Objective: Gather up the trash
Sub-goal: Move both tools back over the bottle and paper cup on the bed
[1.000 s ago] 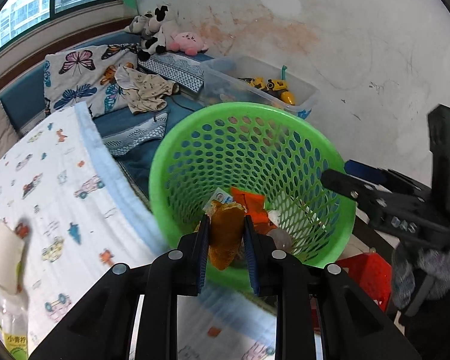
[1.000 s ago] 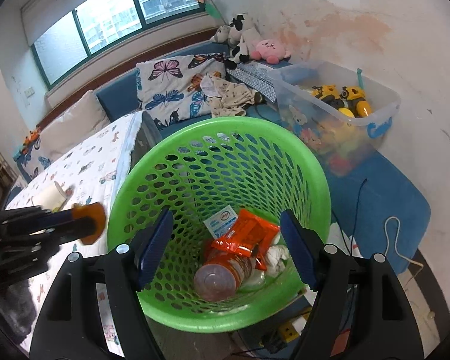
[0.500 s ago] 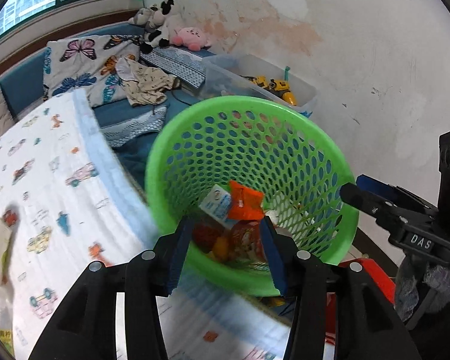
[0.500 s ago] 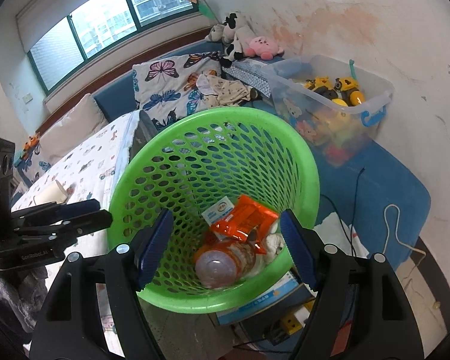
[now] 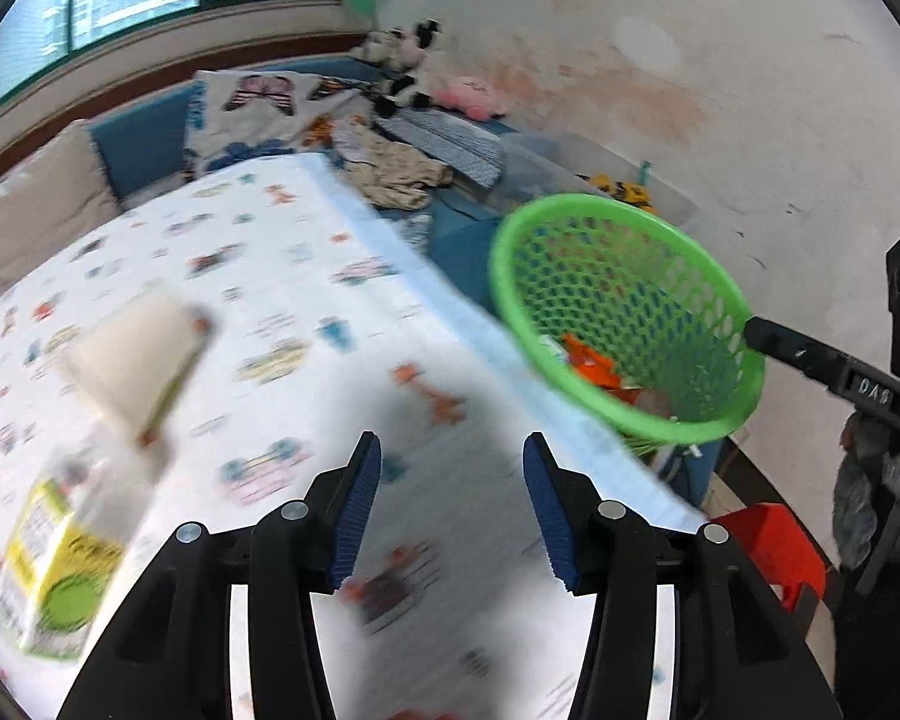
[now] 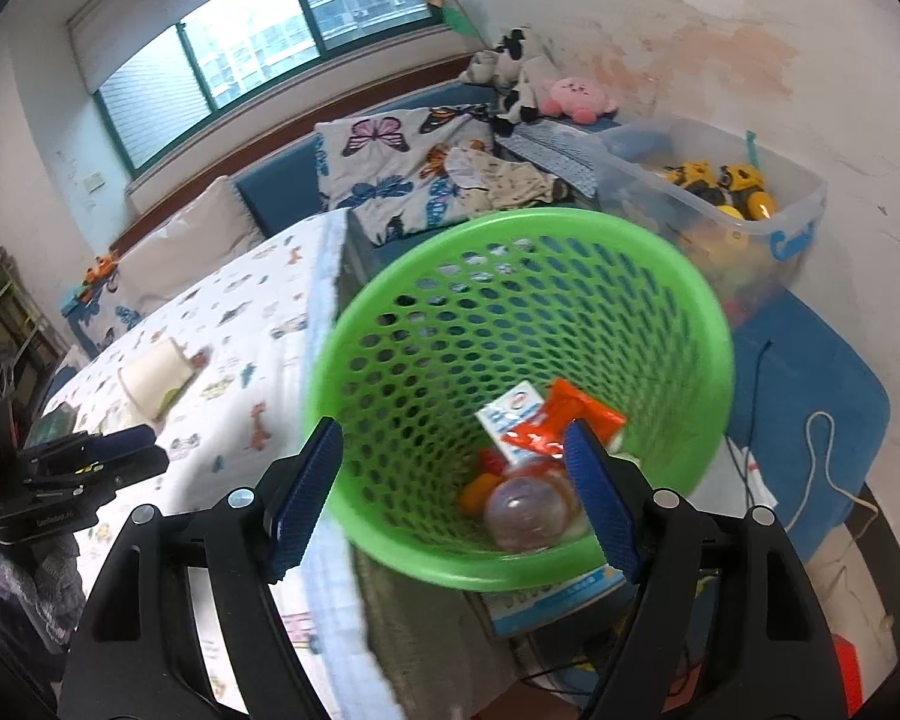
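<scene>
Now the left gripper (image 5: 452,504) has left the green basket (image 5: 720,276), jaws opening, empty.

Printed bedsheet (image 5: 306,312) bears carton (image 5: 54,564) and cup (image 5: 132,354).

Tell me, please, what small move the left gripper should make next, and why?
Probably carry the left gripper toward the paper cup lying on its side on the printed tablecloth. Its jaws are opening with nothing between them, and the cup and the bottle beside it are not yet in the green basket.
</scene>
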Demonstrator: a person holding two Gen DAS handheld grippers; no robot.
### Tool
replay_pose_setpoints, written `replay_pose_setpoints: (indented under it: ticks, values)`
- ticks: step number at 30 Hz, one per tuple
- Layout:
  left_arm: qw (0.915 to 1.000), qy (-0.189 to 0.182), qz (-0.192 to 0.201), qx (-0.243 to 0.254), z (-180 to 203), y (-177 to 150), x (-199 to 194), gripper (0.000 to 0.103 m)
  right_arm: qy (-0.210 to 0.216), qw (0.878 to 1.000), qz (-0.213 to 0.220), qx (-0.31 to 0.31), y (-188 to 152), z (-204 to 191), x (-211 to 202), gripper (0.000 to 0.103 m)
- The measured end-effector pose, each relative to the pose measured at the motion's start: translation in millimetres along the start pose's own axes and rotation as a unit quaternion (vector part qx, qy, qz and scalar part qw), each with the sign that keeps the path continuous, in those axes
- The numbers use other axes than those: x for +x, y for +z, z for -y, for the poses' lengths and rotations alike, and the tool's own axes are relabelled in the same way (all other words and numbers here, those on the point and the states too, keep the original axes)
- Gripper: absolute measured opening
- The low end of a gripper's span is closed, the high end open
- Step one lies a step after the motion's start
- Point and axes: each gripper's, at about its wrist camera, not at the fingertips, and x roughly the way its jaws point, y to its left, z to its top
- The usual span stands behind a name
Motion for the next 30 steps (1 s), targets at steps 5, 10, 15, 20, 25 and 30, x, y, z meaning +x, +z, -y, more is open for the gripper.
replay_pose_setpoints:
  ticks: [5,10,15,20,25,30]
  values:
    - [0.9991,0.03,0.019,-0.021,-41.8,-22.2,-35.7,0.056,0.017,1.0,-0.004,-0.017,-0.3,-25.2,2.8,0.078]
    - [0.9961,0.074,0.04,-0.029,-77.9,-38.5,-67.1,0.066,0.032,0.999,-0.007,-0.038,0.4,-52.9,6.8,0.078]
    - [0.9917,0.113,0.05,-0.037,-119.7,-53.0,-90.0,0.075,0.047,0.997,-0.01,-0.055,3.2,-77.9,12.5,0.079]
    - [0.99,0.127,0.047,-0.04,-155.9,-68.0,-97.4,0.082,0.056,0.995,-0.016,-0.076,5.3,-102.9,18.9,0.079]
    - [0.9909,0.125,0.031,-0.04,-181.3,-80.0,-89.6,0.084,0.062,0.994,-0.02,-0.091,4.9,-121.6,23.5,0.08]
    - [0.9923,0.119,0.018,-0.028,-193.3,-90.9,-76.5,0.084,0.067,0.992,-0.03,-0.099,2.6,-136.2,31.0,0.08]
